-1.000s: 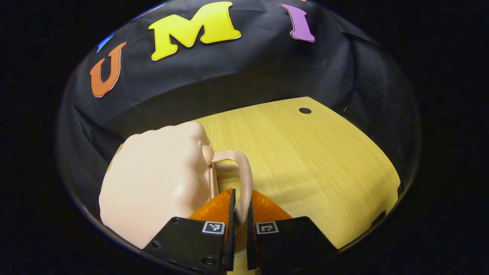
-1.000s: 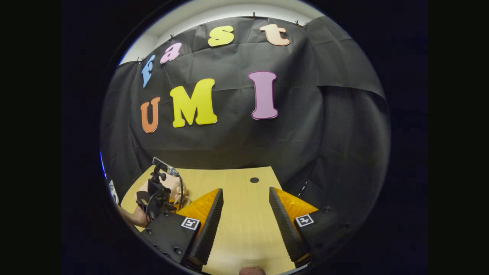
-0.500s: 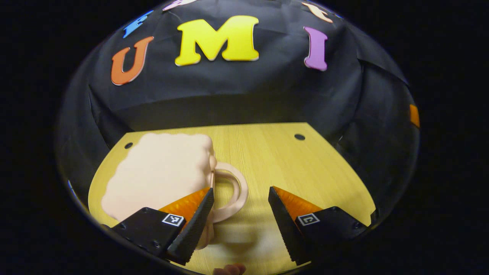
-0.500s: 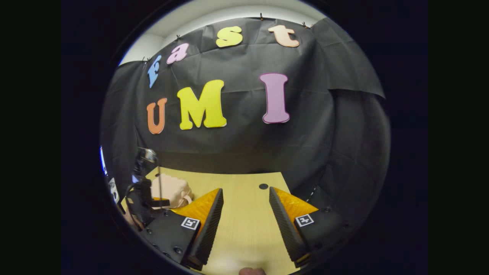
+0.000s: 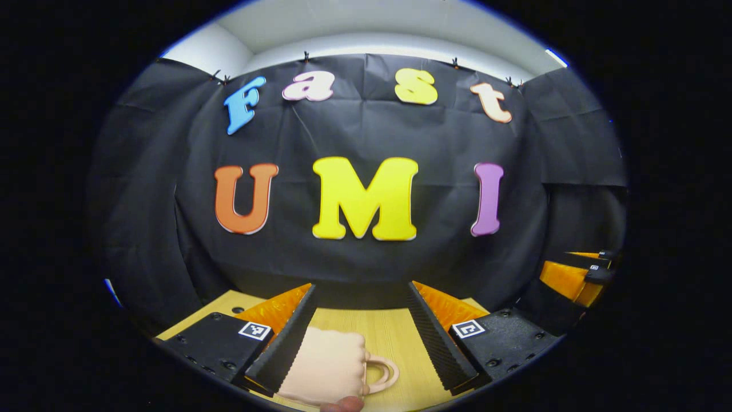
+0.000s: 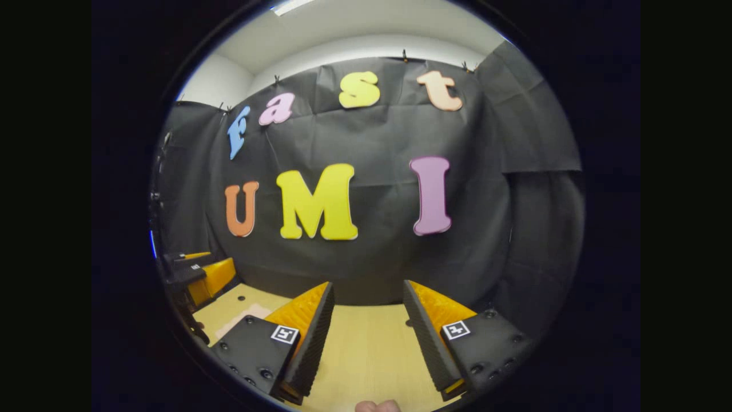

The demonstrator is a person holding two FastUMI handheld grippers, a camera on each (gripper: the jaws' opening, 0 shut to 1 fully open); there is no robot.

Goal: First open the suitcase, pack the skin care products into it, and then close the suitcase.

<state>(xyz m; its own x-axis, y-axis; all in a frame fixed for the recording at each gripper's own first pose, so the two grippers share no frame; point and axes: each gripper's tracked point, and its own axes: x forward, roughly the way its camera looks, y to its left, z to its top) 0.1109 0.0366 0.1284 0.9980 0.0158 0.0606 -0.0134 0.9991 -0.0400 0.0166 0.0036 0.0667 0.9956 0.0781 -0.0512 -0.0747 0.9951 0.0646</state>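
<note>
A small pale pink suitcase (image 5: 326, 366) lies shut on the wooden table (image 5: 394, 337), its loop handle (image 5: 383, 373) pointing right. My left gripper (image 5: 360, 292) hangs open above and behind it, and both fingers stand apart from the case. A pale corner of the suitcase (image 6: 247, 316) peeks out beside the left finger in the right gripper view. My right gripper (image 6: 367, 289) is open over bare table with nothing between its fingers. The right gripper (image 5: 577, 274) also appears at the far right of the left gripper view. The left gripper (image 6: 200, 274) appears at the far left of the right gripper view.
The black cloth wall rises just behind the table's far edge (image 6: 366, 306). A small dark hole (image 5: 238, 309) sits near the table's back left corner. A person's fingertip (image 5: 342, 405) shows at the bottom rim.
My left gripper let go of the suitcase handle, opened, and drew back and tilted up, so the case sank low in its view. The right gripper also tilted up, still open.
</note>
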